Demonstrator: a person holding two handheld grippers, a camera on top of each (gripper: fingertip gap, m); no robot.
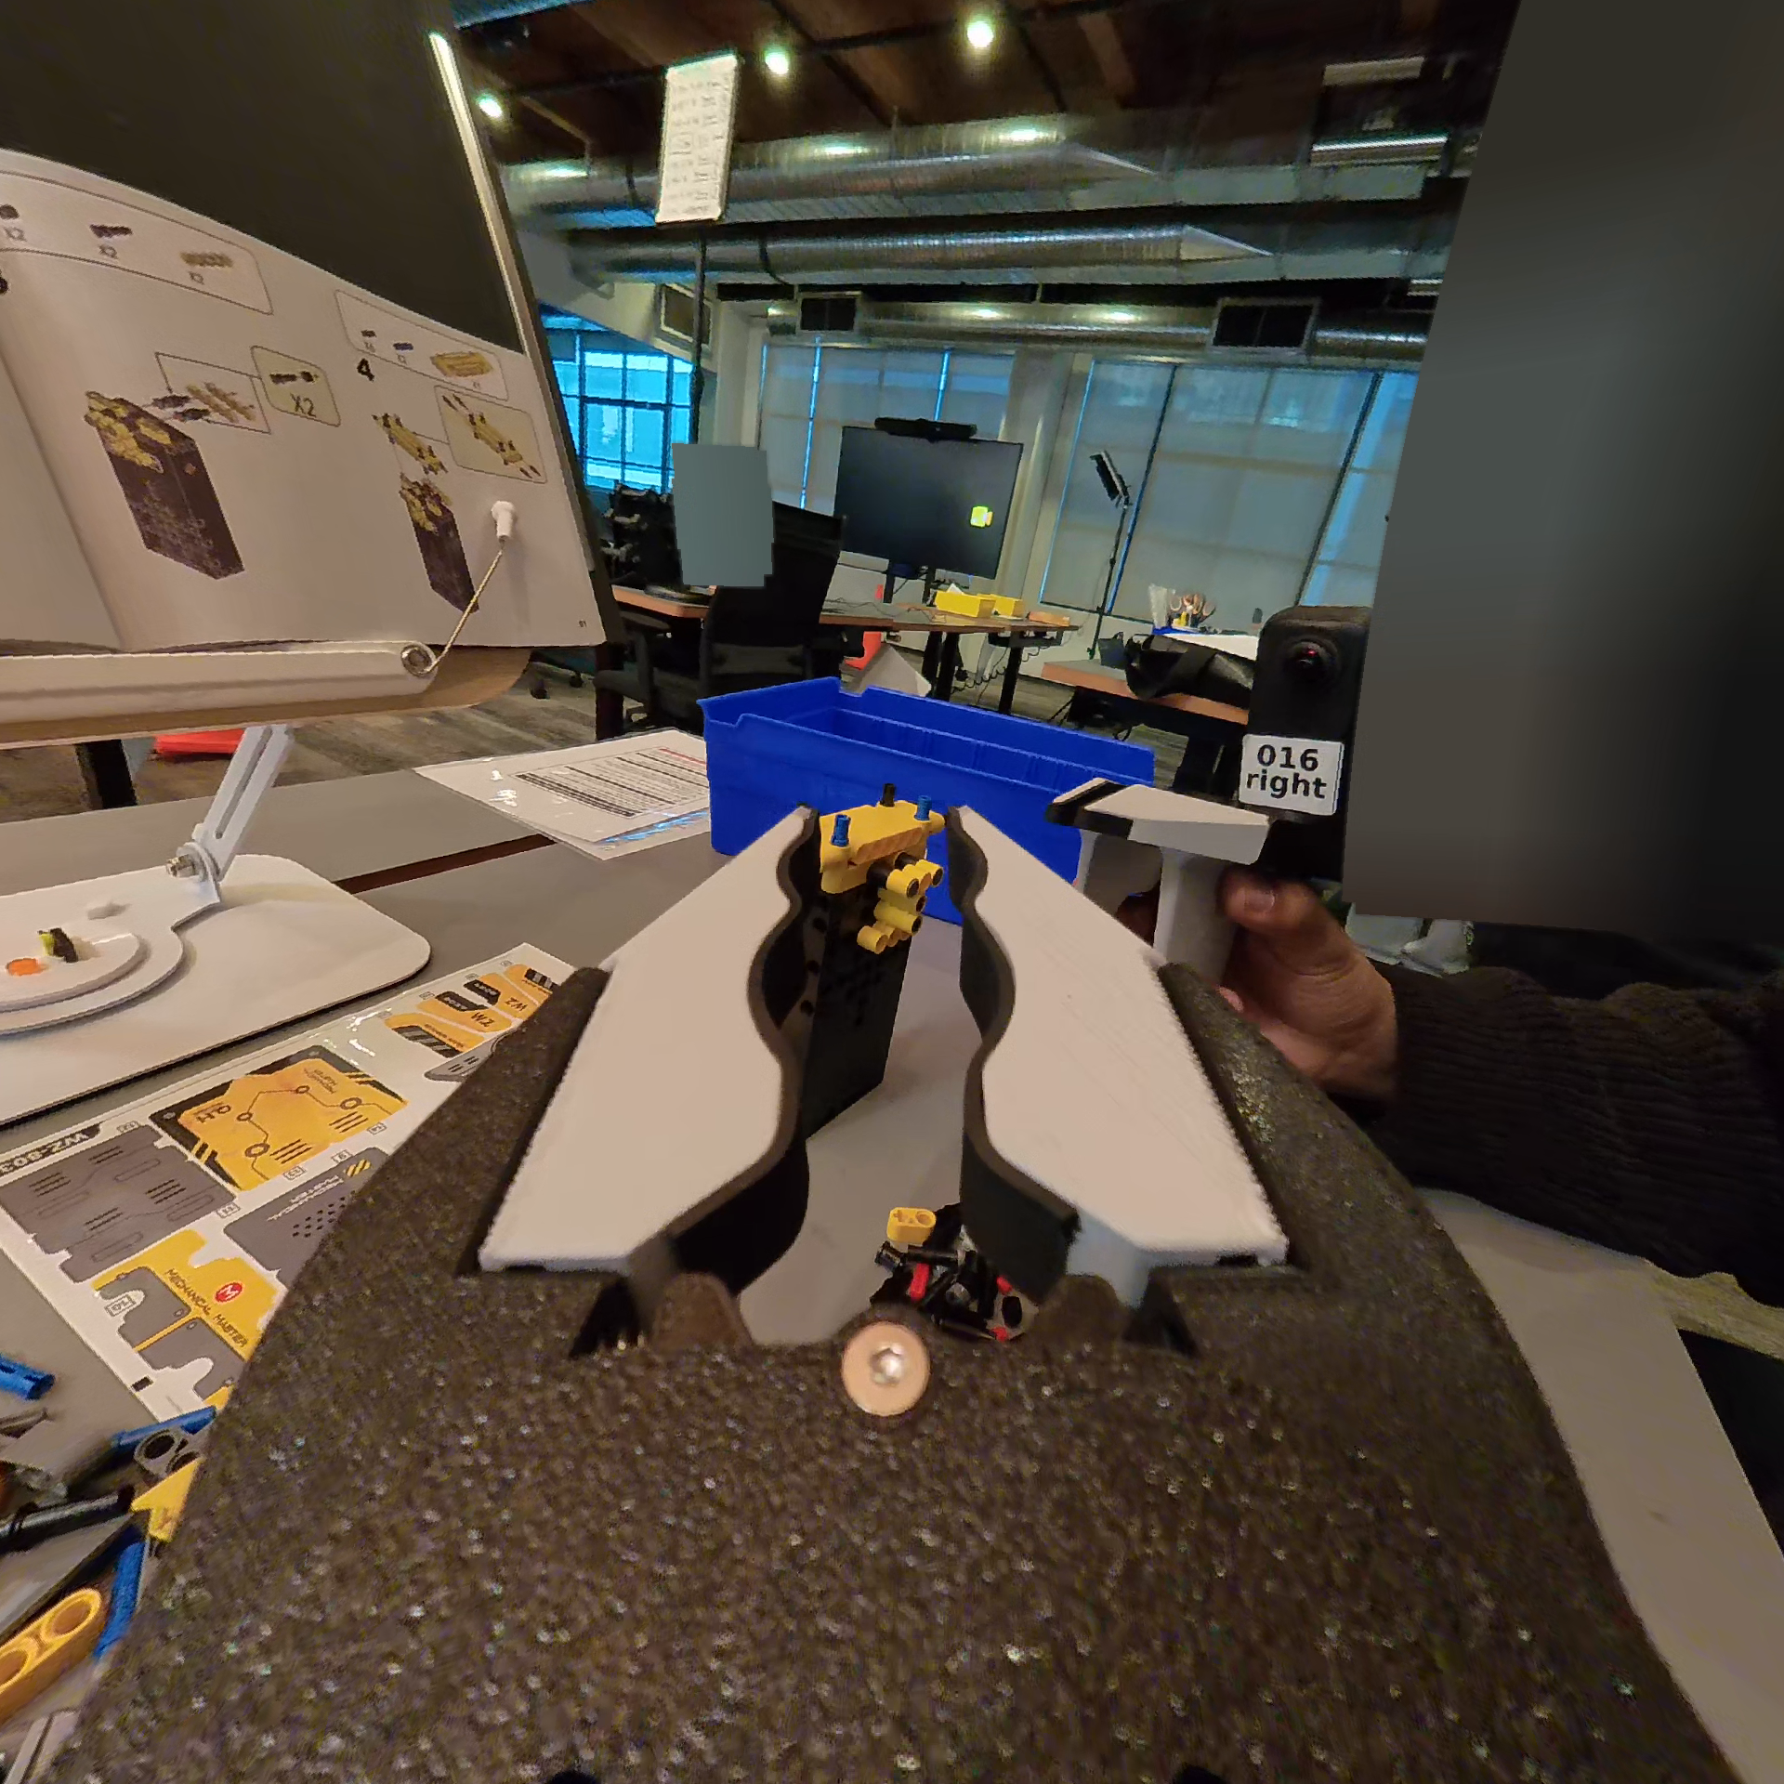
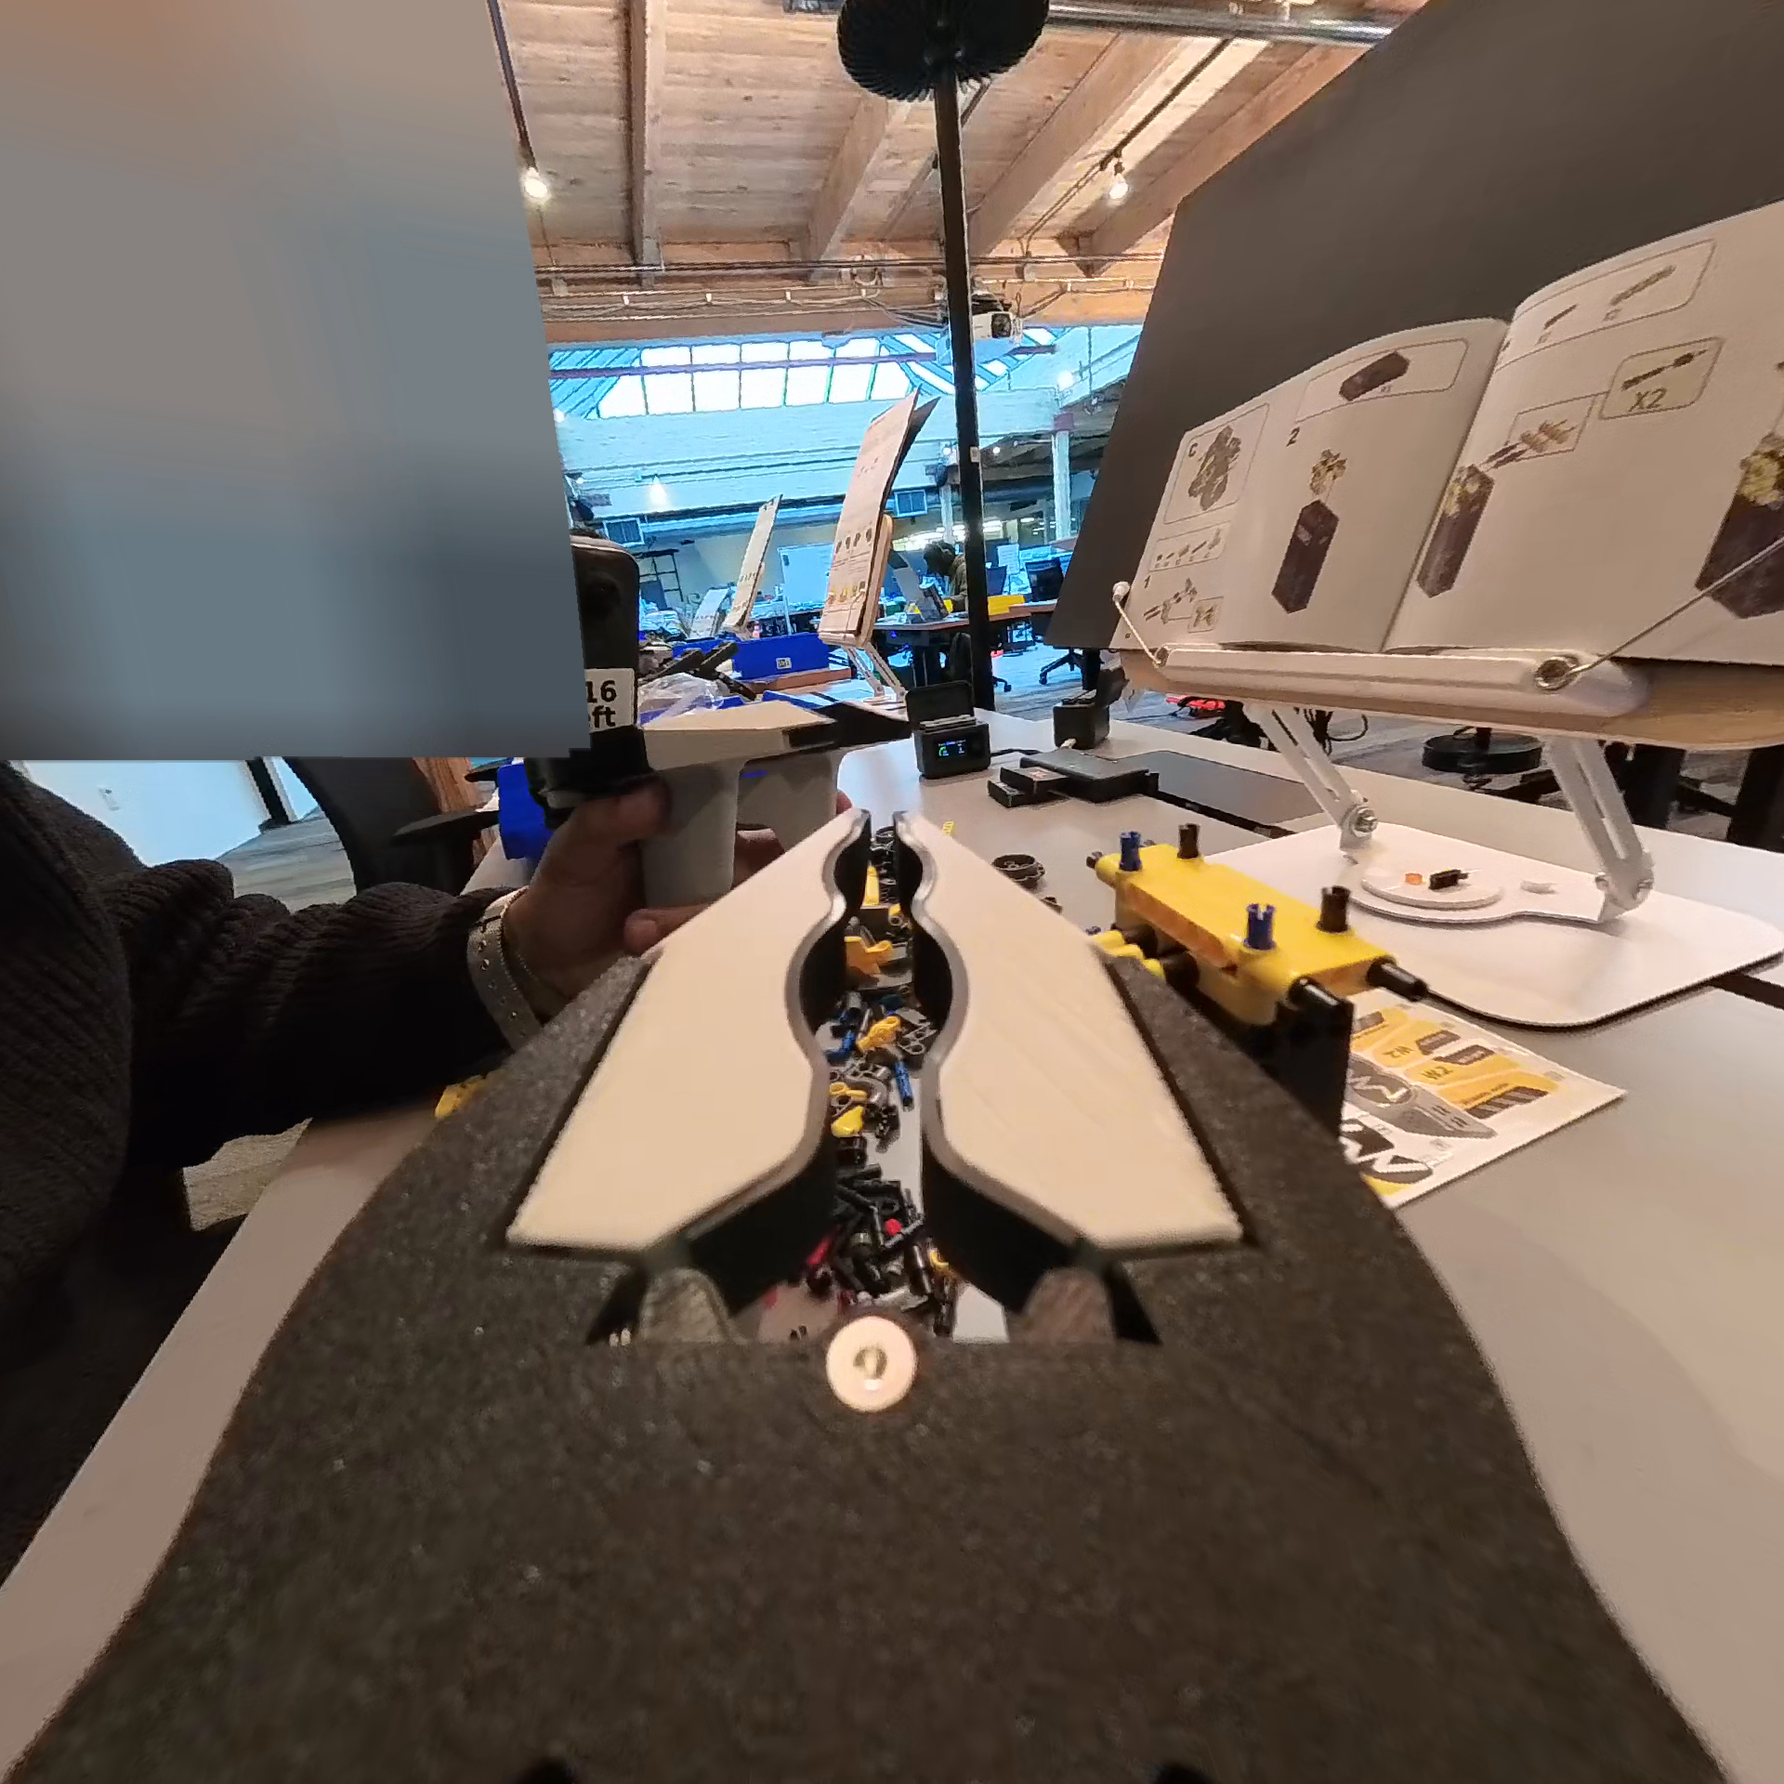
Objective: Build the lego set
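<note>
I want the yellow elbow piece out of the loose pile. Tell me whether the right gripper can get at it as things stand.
Probably yes. The right gripper hangs nearly shut right over the parts pile, with nothing between them. The small yellow piece lies on top.

Bright overhead lamps, fisheye-warped edges.
</note>
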